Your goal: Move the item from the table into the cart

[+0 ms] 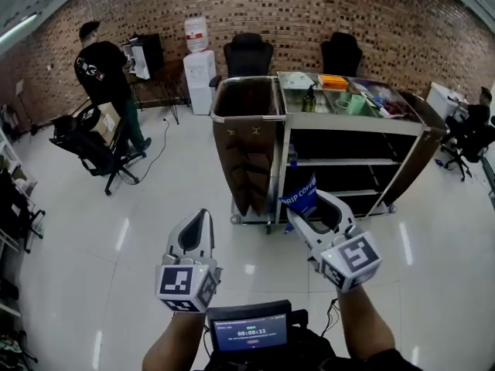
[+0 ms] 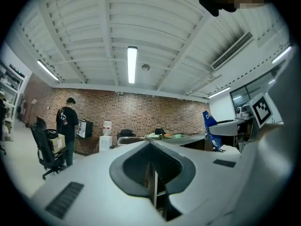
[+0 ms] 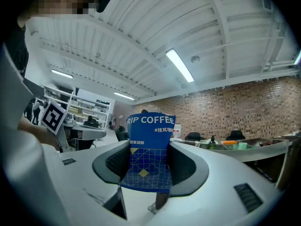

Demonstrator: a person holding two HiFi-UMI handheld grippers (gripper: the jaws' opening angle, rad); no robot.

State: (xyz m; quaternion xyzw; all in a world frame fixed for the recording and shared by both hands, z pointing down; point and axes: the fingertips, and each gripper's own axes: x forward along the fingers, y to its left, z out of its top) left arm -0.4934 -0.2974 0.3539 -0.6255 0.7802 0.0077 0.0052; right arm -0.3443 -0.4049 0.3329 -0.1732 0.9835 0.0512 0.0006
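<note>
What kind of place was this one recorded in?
Probably an office or lab workspace: a brick wall with a water dispenser and office chairs along it, and a shelved cart on a glossy white floor.

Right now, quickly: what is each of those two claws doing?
Left gripper: fingers closed, nothing between them.
Right gripper: fingers closed on a blue coffee packet.

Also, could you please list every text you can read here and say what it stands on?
"RIP COFFEE": white capitals on the blue coffee packet clamped in the right gripper; the word's start is out of sight.
Smaller white print beneath it: too small to read.
Small dark screen at the head view's bottom edge: digits too blurred to read.
</note>
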